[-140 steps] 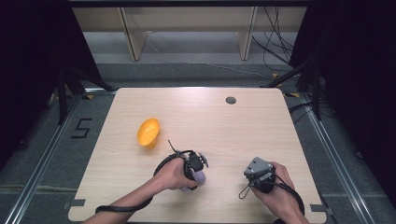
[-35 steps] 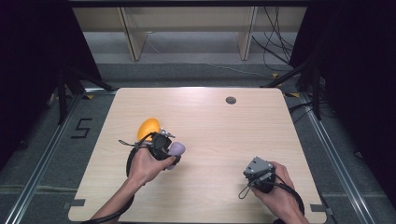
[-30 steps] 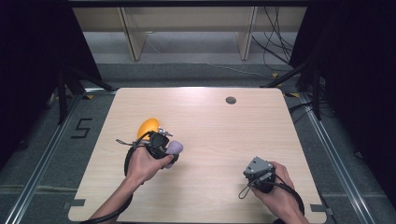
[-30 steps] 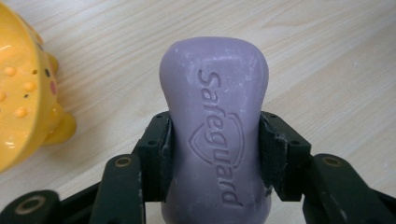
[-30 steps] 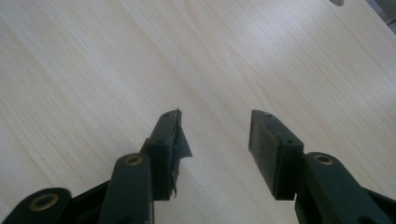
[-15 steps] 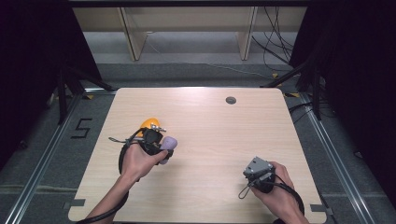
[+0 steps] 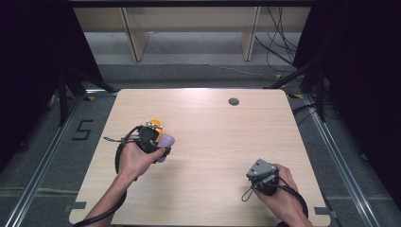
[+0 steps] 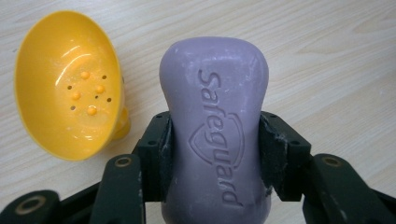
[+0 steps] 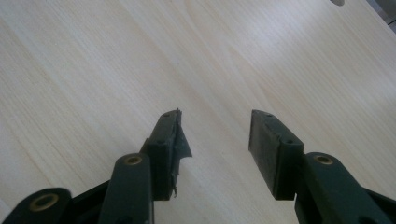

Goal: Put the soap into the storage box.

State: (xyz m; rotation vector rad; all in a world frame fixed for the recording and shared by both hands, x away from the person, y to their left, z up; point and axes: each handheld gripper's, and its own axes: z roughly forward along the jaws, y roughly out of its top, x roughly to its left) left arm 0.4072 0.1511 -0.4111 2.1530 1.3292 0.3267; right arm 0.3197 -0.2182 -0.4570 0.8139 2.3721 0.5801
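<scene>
A purple bar of soap (image 8: pixel 215 130) stamped "Safeguard" is clamped between the jaws of my left gripper (image 8: pixel 215 154), which is shut on it above the table. In the high view the soap (image 7: pixel 165 141) sticks out to the right of the left gripper (image 7: pixel 152 138). A yellow oval soap dish (image 8: pixel 70 84) with drain holes lies just to the left of the soap; in the high view the soap dish (image 7: pixel 155 125) peeks out behind the gripper. My right gripper (image 9: pixel 215 149) stands open over bare wood, held at the front right (image 7: pixel 262 174).
The light wooden table (image 7: pixel 213 132) has a round dark cable hole (image 7: pixel 233 101) near its far edge. Shelving legs and cables stand on the floor beyond the table. Metal rails run along both sides.
My left gripper has carried the soap up and to the left, from the table's middle to just beside the yellow dish. The right gripper has stayed put.
</scene>
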